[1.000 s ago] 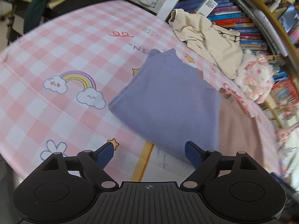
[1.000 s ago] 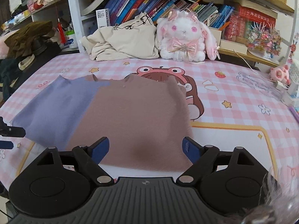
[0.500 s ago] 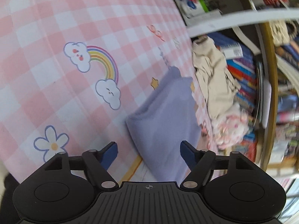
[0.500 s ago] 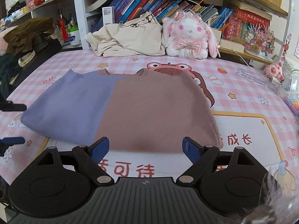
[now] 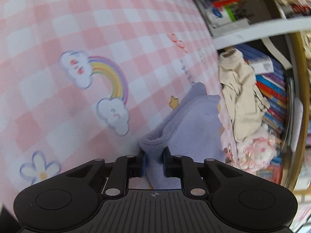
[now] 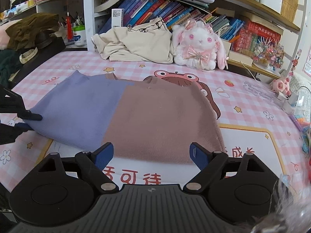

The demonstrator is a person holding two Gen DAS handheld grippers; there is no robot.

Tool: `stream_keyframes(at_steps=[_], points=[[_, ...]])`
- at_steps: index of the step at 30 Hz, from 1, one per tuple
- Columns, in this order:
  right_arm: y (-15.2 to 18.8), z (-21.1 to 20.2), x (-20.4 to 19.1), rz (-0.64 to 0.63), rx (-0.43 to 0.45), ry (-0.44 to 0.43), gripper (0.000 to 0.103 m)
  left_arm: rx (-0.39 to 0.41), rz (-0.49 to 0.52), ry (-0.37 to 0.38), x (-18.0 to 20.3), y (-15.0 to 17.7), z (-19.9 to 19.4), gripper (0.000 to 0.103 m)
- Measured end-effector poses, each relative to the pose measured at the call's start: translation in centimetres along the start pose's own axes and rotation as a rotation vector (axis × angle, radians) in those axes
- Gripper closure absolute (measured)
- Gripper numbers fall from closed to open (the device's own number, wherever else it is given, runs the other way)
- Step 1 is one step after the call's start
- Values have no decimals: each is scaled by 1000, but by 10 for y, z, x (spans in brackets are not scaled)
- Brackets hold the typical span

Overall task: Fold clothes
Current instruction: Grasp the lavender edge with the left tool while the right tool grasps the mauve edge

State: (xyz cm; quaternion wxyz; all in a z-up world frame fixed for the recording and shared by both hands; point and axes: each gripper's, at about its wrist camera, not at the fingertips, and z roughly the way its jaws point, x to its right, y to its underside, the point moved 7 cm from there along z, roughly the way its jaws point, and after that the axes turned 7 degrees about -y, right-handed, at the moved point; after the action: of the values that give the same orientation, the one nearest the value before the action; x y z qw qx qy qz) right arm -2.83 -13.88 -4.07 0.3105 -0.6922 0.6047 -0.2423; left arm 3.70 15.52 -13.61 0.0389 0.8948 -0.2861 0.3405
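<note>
Two-tone garment (image 6: pixel 124 120) between open tongs (image 6: pixel 151 155)

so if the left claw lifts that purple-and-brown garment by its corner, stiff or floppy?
Likely floppy: the garment already bunches in the closing left claw. It looks fuzzy, so probably not slippery. Held at one corner, the brown half would probably drag and sag.
</note>
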Motion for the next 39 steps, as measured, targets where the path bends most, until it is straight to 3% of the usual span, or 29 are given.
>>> stream_keyframes(at_steps=[4,11,17,21,26,30,39], points=[[3,8,6,38,-35,-5,19,56,118,13,8,-16,-8,94],[8,18,9,64,-95,-20,25,154,112,-27,-33,-33,-48,94],[13,30,8,90,-144,-35,34,128,23,31,-55,-31,-46,85],[15,36,9,89,-162,-19,39,125,31,41,-50,-29,-39,83],[19,39,14,104,-168,-16,46,114,15,64,-51,-32,-35,83],[21,41,15,110,-163,-13,46,109,40,64,-51,-33,-36,91],[17,47,6,83,-156,-33,47,116,113,44,-53,-38,-43,91]])
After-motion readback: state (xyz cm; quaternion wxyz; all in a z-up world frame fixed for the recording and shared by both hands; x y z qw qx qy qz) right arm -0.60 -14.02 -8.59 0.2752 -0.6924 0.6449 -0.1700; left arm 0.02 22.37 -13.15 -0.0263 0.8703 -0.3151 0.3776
